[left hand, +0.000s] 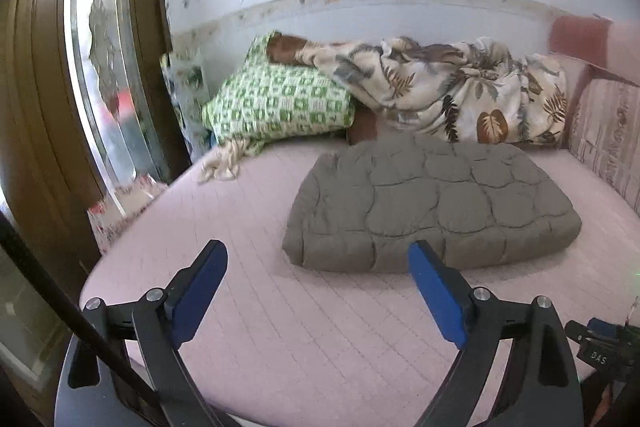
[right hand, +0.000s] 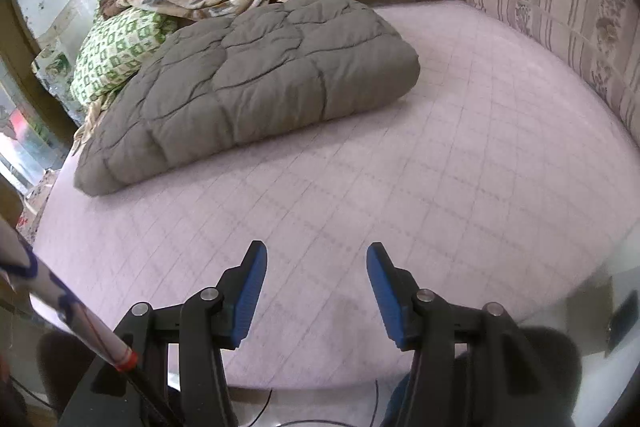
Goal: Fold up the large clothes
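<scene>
A grey-brown quilted comforter (left hand: 432, 203) lies folded into a thick rectangle on the pink bed sheet (left hand: 280, 327). It also shows in the right wrist view (right hand: 248, 91), at the upper left. My left gripper (left hand: 318, 255) is open and empty, held above the sheet just in front of the comforter's near edge. My right gripper (right hand: 316, 255) is open and empty over bare pink sheet (right hand: 460, 167), well short of the comforter.
A green-and-white patterned pillow (left hand: 276, 103) and a crumpled leaf-print blanket (left hand: 460, 87) lie against the back wall. A striped sofa cushion (right hand: 560, 7) borders the bed on the right. A wooden door frame with glass (left hand: 96, 67) stands at the left.
</scene>
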`<state>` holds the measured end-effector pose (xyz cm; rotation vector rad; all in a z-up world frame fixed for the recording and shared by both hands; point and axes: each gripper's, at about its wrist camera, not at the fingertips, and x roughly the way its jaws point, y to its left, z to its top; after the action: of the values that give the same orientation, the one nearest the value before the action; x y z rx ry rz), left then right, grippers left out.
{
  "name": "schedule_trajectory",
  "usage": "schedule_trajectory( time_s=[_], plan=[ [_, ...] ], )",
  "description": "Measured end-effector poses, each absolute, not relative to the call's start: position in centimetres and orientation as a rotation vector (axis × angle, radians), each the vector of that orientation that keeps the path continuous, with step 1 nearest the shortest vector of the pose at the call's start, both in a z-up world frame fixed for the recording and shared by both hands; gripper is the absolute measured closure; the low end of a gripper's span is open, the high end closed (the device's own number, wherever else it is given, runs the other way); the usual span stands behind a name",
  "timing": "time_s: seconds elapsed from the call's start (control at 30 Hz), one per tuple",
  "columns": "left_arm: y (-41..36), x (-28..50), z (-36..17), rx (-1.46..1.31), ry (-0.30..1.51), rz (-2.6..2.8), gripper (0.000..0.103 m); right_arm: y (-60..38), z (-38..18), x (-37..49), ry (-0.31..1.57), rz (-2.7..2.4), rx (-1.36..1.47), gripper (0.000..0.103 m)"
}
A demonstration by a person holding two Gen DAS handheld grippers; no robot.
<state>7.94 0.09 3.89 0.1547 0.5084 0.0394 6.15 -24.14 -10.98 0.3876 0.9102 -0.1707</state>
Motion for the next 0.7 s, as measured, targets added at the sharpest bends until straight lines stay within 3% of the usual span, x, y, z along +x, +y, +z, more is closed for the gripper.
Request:
schedule_trajectory(
  time_s=[0.47,0.7],
  plan=[
    [1.7,-0.3,9.0,0.046,0.380,0.041,0.010,-21.4,-6.4,0.5,0.779,-0.239,0.305,0.043],
    [1.3,-4.4,10.4,0.036,0.185,0.018,0.006,-19.8,-4.2,-1.1,0.709,-0.259,0.248,0.039]
  ],
)
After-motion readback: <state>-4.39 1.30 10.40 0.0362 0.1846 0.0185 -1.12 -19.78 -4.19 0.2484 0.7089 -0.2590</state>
